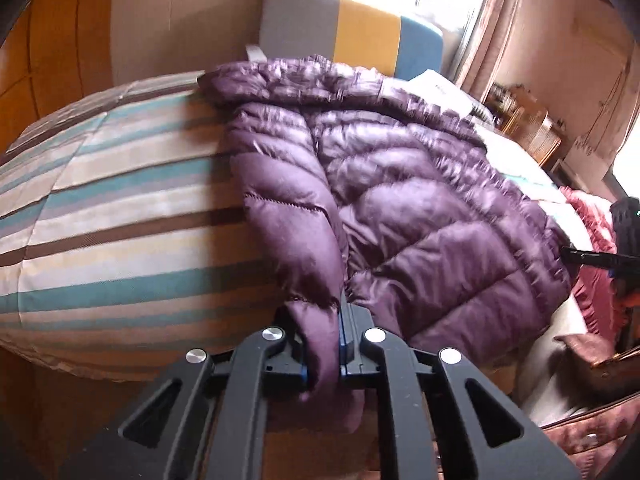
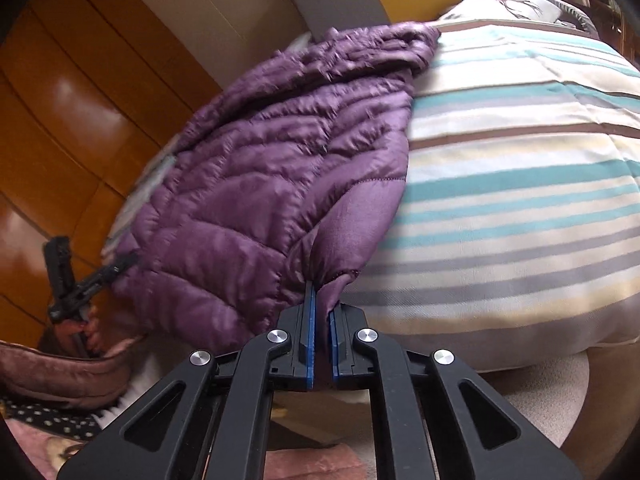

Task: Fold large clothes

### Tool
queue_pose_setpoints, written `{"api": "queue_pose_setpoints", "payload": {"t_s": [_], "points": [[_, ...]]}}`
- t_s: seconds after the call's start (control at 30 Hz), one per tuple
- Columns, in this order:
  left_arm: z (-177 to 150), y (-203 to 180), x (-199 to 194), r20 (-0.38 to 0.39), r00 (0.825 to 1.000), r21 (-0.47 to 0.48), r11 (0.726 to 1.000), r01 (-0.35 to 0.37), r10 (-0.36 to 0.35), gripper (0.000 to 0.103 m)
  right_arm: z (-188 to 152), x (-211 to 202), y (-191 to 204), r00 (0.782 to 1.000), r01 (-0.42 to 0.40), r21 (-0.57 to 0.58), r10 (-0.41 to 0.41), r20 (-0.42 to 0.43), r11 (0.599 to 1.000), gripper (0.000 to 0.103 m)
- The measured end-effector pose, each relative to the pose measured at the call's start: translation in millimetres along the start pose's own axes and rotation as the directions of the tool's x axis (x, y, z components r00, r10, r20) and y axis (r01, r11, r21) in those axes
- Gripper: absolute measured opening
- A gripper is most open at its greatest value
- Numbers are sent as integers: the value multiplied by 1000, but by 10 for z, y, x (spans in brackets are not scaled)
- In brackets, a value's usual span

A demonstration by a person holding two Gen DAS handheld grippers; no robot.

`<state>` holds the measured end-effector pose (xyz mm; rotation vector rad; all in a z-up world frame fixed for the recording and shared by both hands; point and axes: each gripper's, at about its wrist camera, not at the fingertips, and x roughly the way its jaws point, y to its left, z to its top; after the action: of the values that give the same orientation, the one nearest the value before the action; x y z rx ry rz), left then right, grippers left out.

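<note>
The jacket (image 1: 400, 184), a purple quilted one, lay spread on the striped bed (image 1: 120, 208), its collar end toward the headboard (image 1: 352, 36) and its hem at the near edge. The left gripper (image 1: 324, 344) was clamped on a sleeve (image 1: 296, 220) end, the cuff bunched between the blue pads and hanging out behind them. The sleeve ran along the jacket's left side, lying partly on the body and partly on the bedcover. The right gripper (image 2: 320, 320) was pinched narrowly on a lower corner (image 2: 332, 276) of the jacket at the opposite side, a fold of fabric caught between its fingers (the left gripper also showed in this view, at the far side of the garment).

Progress, as judged: early. The jacket appeared laid out flat and gripped at both near points, but no finished fold was evident; the body was at full length and width. Whether the second sleeve was already tucked in could not be told. Left to do, probably: bring the sleeve across the body, fold the sides inward, then fold hem toward collar. A pillow (image 2: 508, 4) lay beyond, near the headboard.
</note>
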<state>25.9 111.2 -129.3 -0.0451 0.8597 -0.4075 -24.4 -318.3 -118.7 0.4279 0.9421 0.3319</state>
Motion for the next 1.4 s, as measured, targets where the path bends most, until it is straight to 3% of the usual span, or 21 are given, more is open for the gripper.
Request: {"api": "queue_pose_setpoints", "payload": {"t_s": [0.3, 0.5, 0.6, 0.77, 0.87, 0.97, 1.13, 1.4], "points": [[117, -72, -463, 144, 987, 12, 997, 71, -72, 6, 88, -320, 44, 990, -103, -7, 103, 101, 995, 5], [203, -70, -729, 243, 966, 27, 996, 85, -90, 6, 257, -512, 188, 973, -129, -73, 141, 182, 989, 5], [268, -49, -861, 300, 947, 25, 993, 112, -114, 6, 344, -618, 253, 955, -174, -107, 194, 223, 979, 4], [328, 12, -1212, 425, 890, 32, 985, 170, -168, 6, 441, -840, 370, 914, -229, -211, 284, 288, 950, 4], [383, 131, -1334, 468, 864, -7, 977, 212, -184, 6, 568, -876, 317, 896, -252, -213, 311, 318, 944, 4], [464, 342, -1308, 470, 865, -89, 965, 246, -177, 6, 680, -866, 226, 890, -246, -189, 298, 344, 951, 4], [620, 606, -1068, 424, 889, -193, 942, 274, -172, 6, 999, -753, 36, 894, -219, -109, 244, 374, 970, 4], [1069, 627, -602, 363, 924, -187, 962, 199, -120, 7, 1381, -360, -111, 912, -179, -10, 170, 373, 984, 4]]}}
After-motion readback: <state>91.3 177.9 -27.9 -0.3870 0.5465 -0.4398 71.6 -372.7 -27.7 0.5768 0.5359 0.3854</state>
